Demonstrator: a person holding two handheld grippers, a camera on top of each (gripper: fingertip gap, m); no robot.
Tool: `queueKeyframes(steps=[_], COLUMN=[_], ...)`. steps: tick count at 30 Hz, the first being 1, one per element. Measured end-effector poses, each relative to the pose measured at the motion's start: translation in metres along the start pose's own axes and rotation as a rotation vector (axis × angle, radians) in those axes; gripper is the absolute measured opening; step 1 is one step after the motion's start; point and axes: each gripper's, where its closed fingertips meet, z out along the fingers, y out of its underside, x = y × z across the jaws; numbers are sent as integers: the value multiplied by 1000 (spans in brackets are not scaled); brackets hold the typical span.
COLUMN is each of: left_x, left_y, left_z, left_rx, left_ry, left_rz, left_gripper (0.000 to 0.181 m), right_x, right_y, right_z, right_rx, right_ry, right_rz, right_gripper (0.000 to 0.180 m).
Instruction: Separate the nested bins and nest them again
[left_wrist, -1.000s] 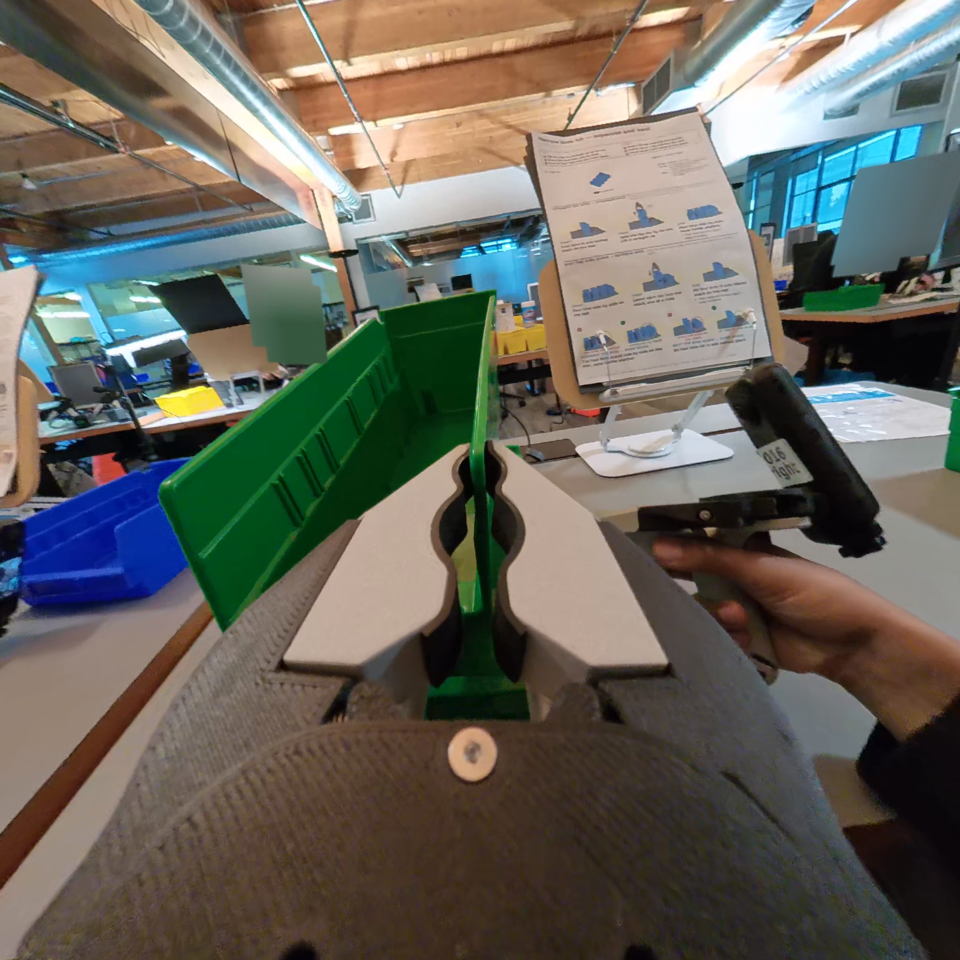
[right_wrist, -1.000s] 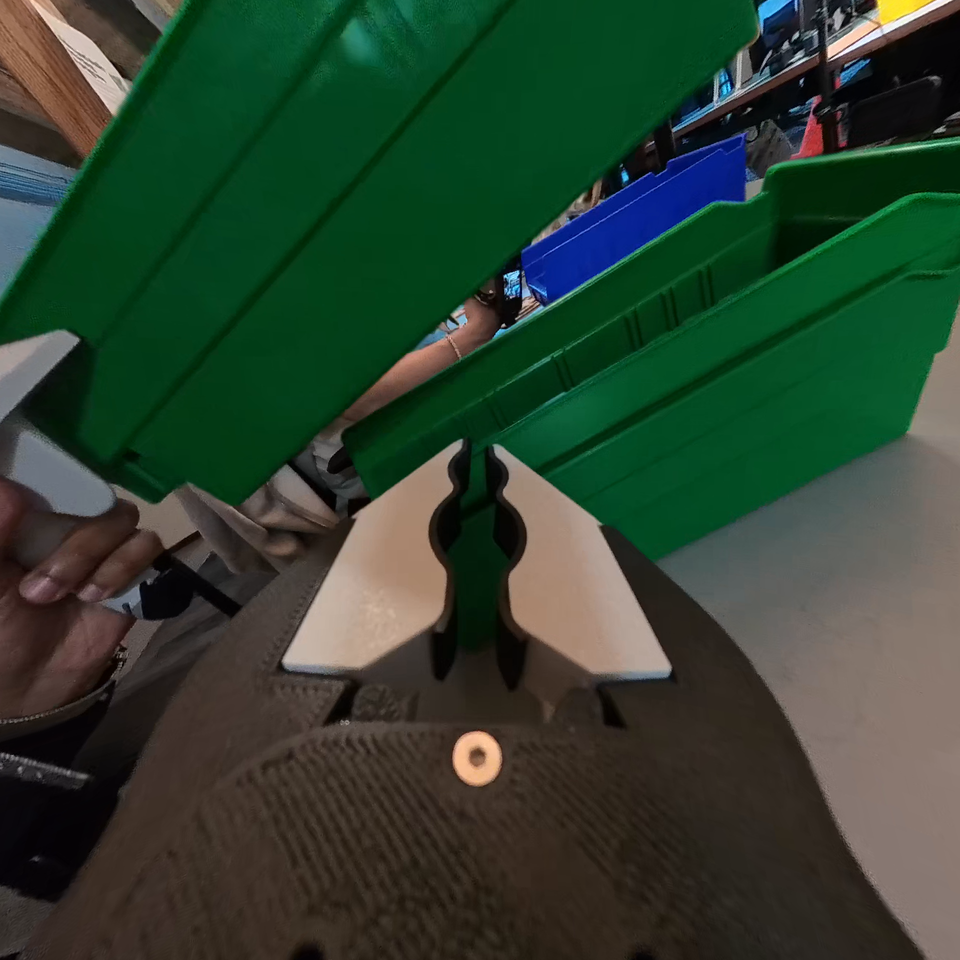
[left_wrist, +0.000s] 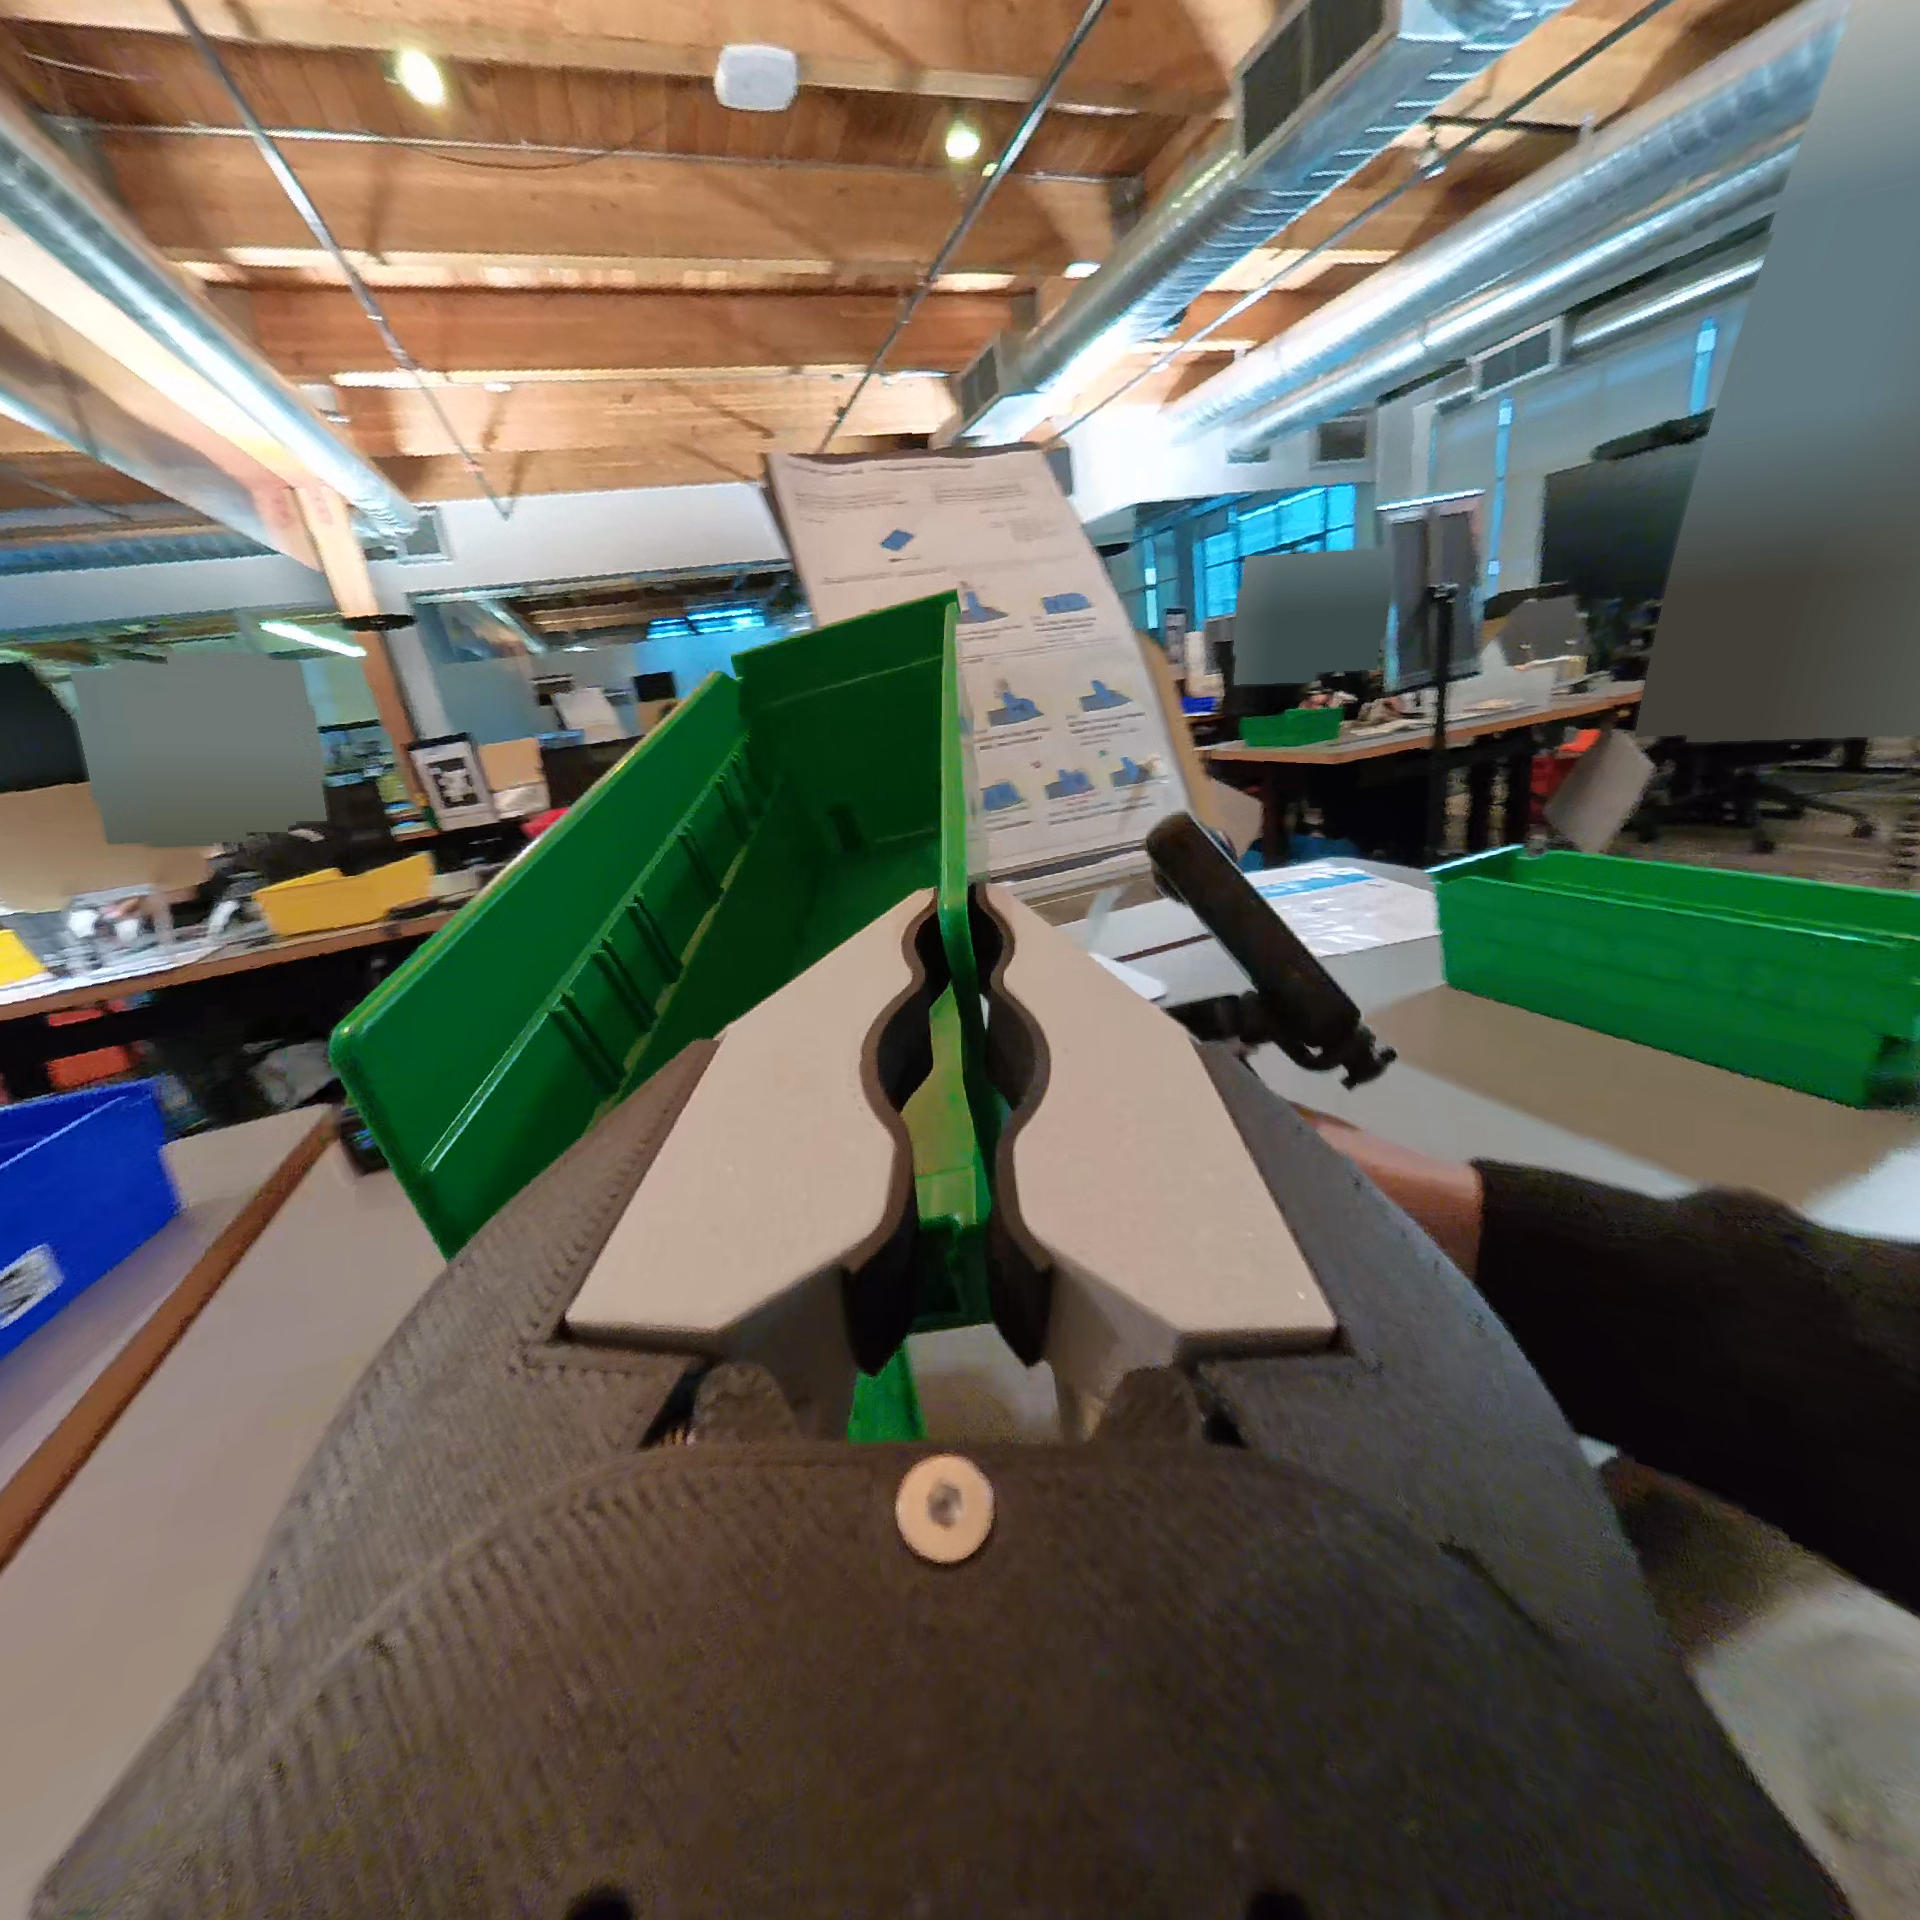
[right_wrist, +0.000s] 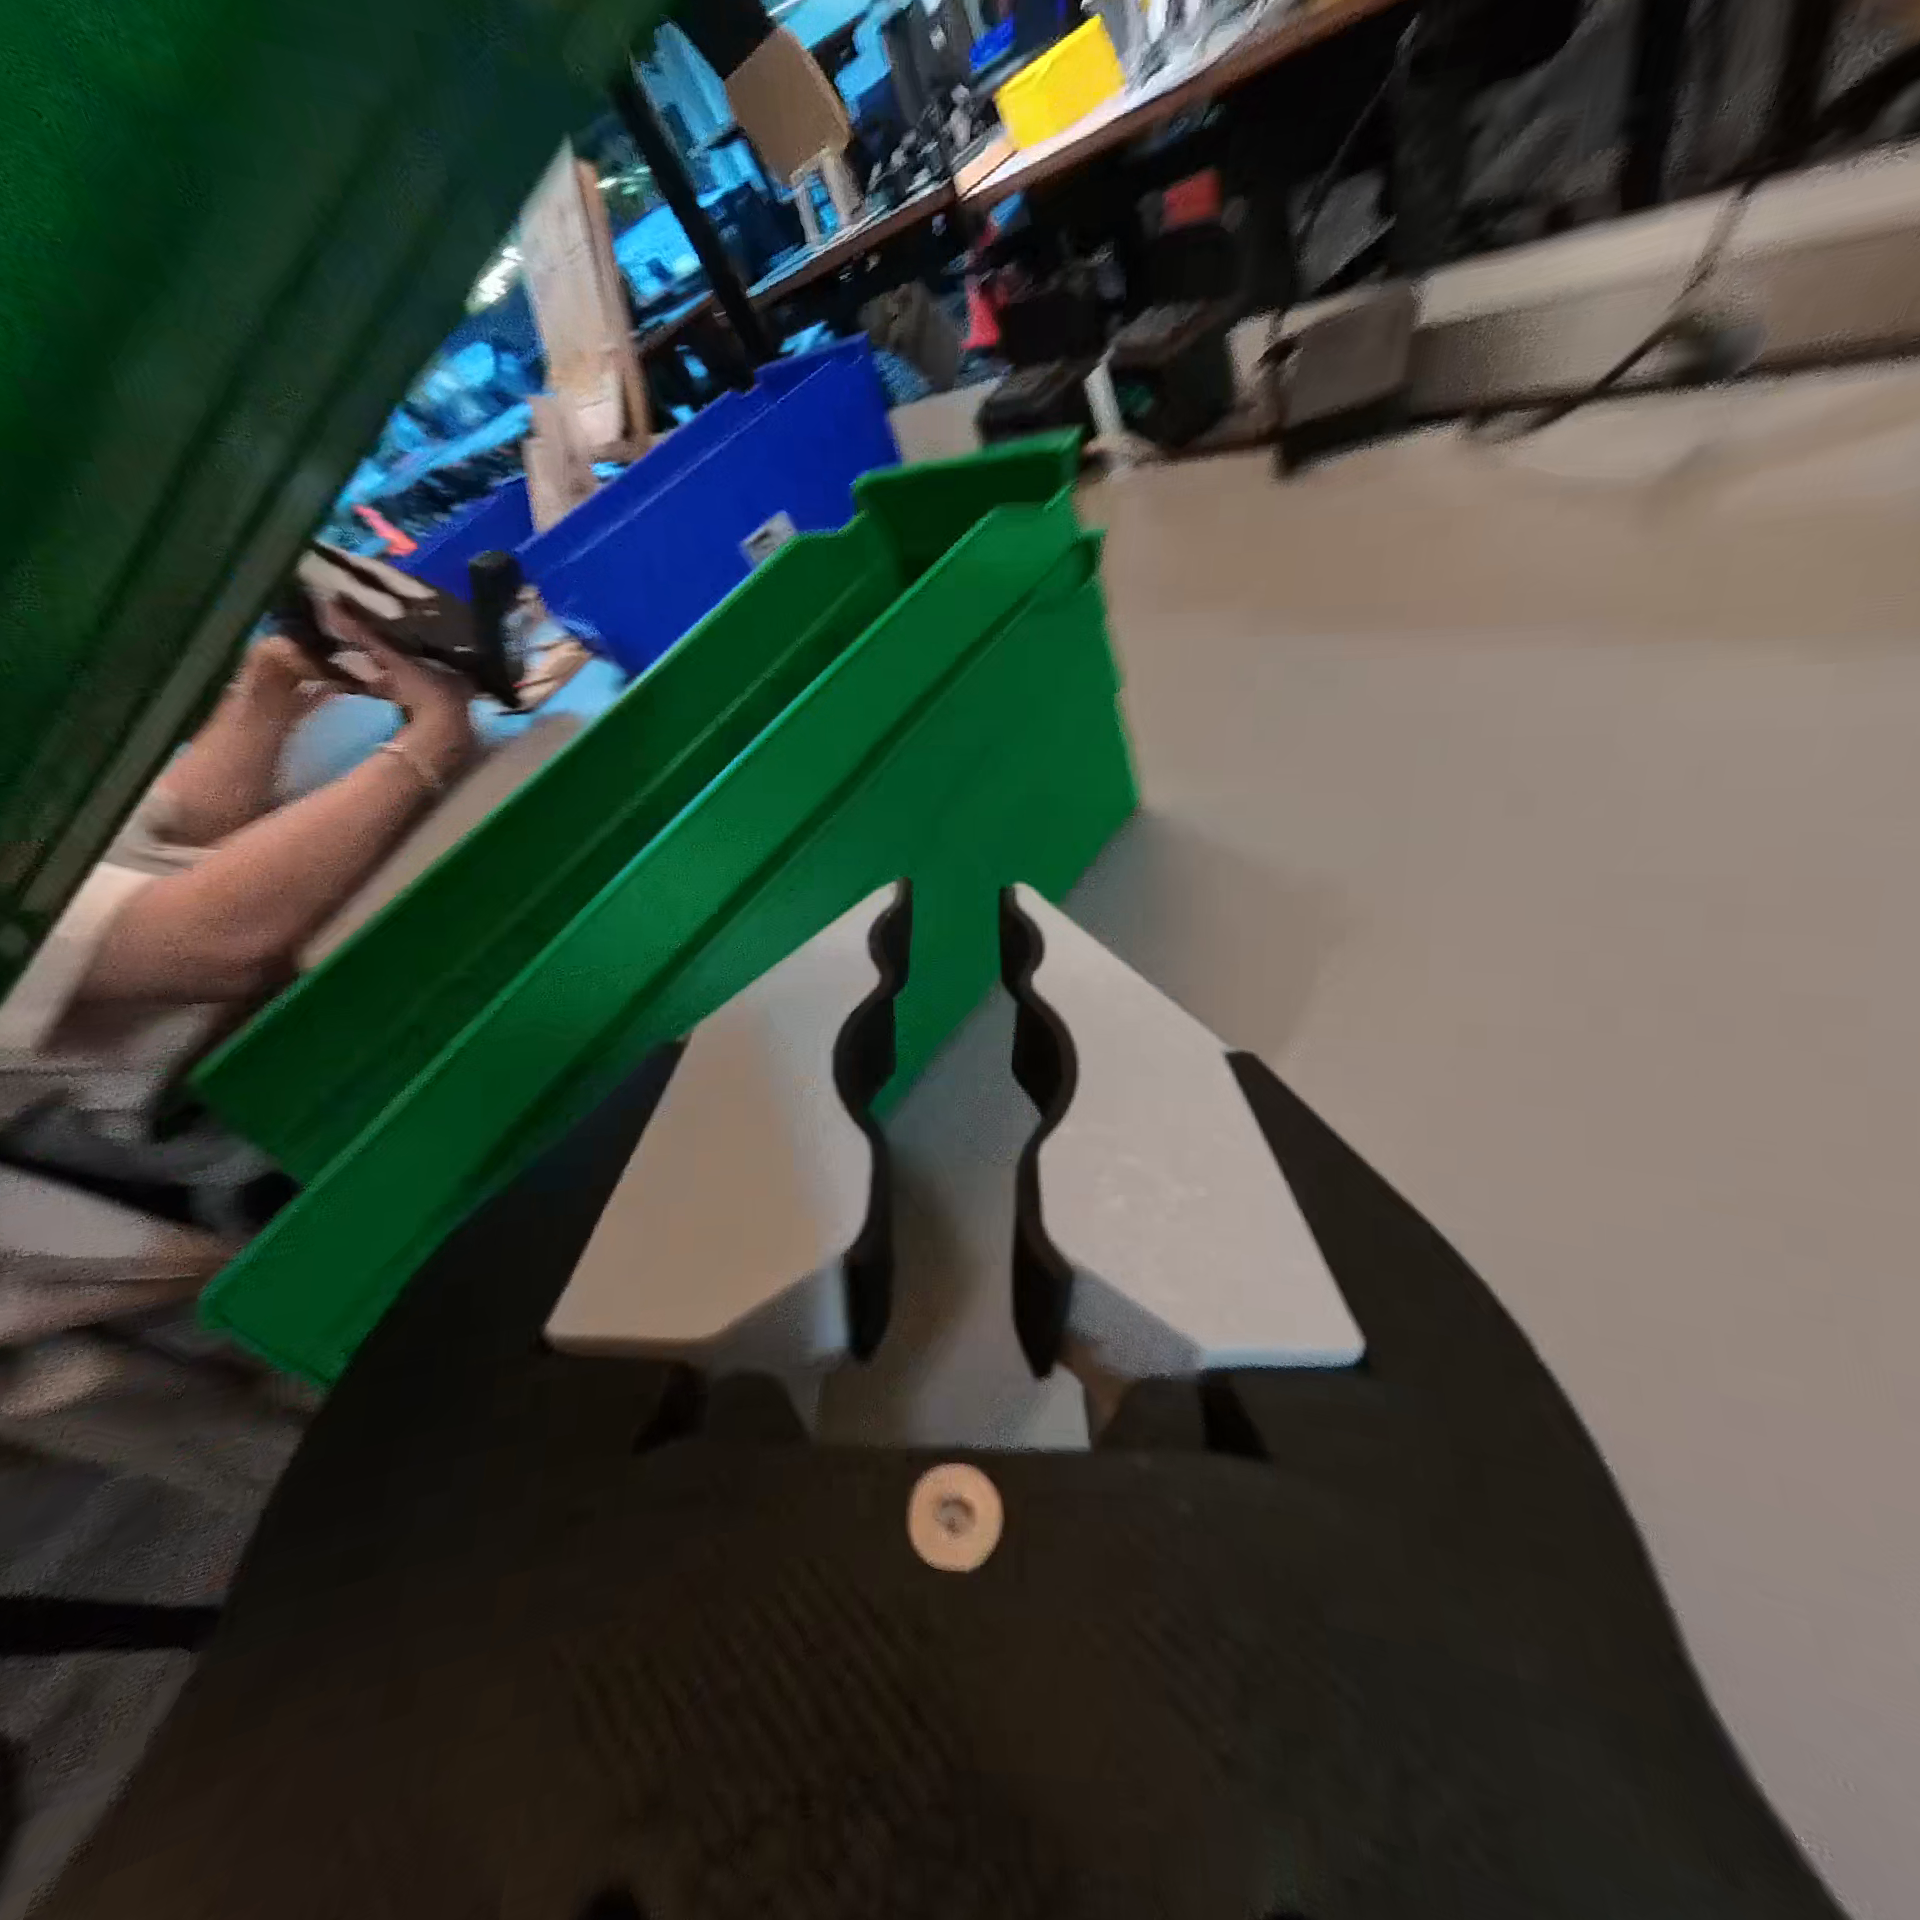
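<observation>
My left gripper (left_wrist: 961, 904) is shut on the right side wall of a green bin (left_wrist: 623, 966) and holds it in the air, tilted upward. That bin fills the upper left of the right wrist view (right_wrist: 156, 364), blurred. Two nested green bins (right_wrist: 727, 831) rest on the grey table (right_wrist: 1507, 831); they also show at the right of the left wrist view (left_wrist: 1662, 966). My right gripper (right_wrist: 956, 894) is open and empty, its fingertips just short of the nested bins' near corner. Its black handle (left_wrist: 1257, 956) and the hand holding it show beside my left gripper.
A blue bin (right_wrist: 707, 520) stands behind the nested bins and shows at the left table edge (left_wrist: 73, 1195). Another person's arm (right_wrist: 260, 883) reaches in at the left. An instruction sheet on a stand (left_wrist: 1039, 665) is behind the held bin. A yellow bin (left_wrist: 343, 894) sits far back.
My right gripper has let go of the nested bins' wall, opened and drawn back. My left gripper has raised the held bin and swung it away from them.
</observation>
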Motion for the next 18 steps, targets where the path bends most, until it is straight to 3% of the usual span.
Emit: queueKeyframes(steps=[4, 7, 14, 16, 18], left_x=[44, 78, 127, 133, 141], left_y=[-12, -16, 21, 41, 64], left_z=[15, 28, 62, 70, 76], left_rx=[34, 53, 3, -32, -75], left_ry=[125, 196, 220, 192, 172], left_rz=[-24, -33, -61, -30, -12], left_gripper=[0, 0, 0, 0, 0], right_x=[63, 72, 63, 47, -1], right_y=[-65, -97, -87, -64, -36], right_z=[-65, -120, -274, -301, -300], right_rx=[166, 325, 484, 559, 648], right_ry=[286, 318, 626, 588, 314], right_rz=[-105, -26, -448, -444, -424], right_gripper=[8, 13, 24, 23, 22])
